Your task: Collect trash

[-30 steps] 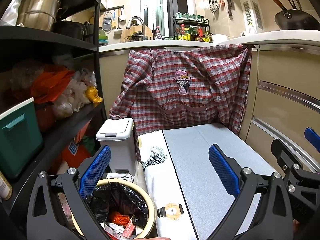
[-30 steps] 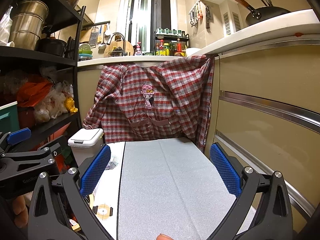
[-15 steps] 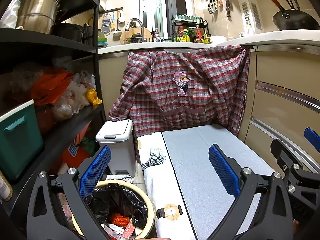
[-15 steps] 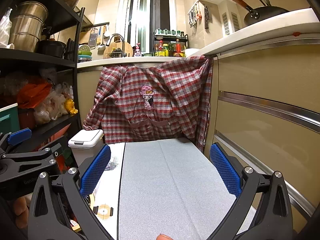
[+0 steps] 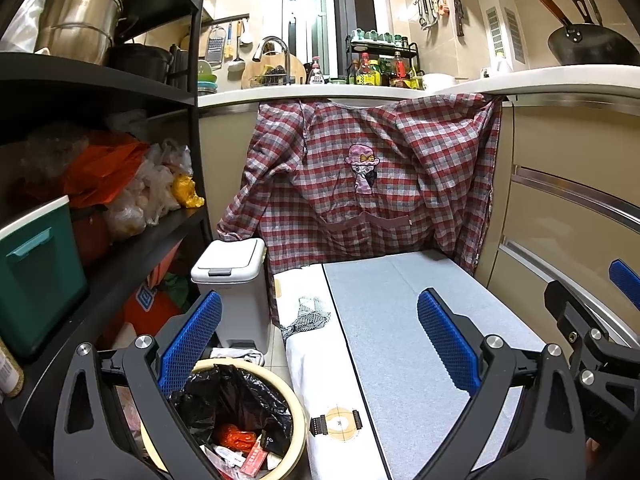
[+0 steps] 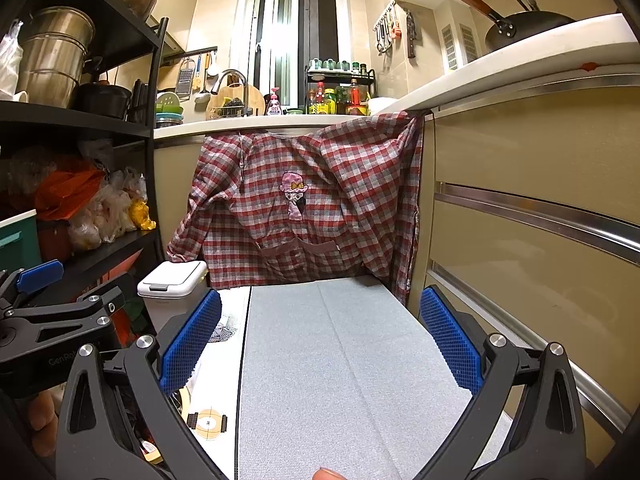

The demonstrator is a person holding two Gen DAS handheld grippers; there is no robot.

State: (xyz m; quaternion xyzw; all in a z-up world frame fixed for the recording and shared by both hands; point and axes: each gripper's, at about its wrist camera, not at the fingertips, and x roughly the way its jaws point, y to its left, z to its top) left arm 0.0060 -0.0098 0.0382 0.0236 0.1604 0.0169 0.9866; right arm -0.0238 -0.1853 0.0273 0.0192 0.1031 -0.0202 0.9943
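Left wrist view: left gripper with fingers spread wide and empty, hanging above the bin on the floor beside the mat. The right gripper is likewise agape, holding nothing. Trash — light, crushable wrappers inside the black liner — probably best pinched at an edge; the slick film may slip.

Black tongs — blue ribbed pads

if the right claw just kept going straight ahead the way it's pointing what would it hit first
Probably the plaid shirt hanging from the counter edge. The right claw is open and points along the bare grey mat, with nothing standing in its line. Depth is unclear; if angled downward, it would graze the mat first.
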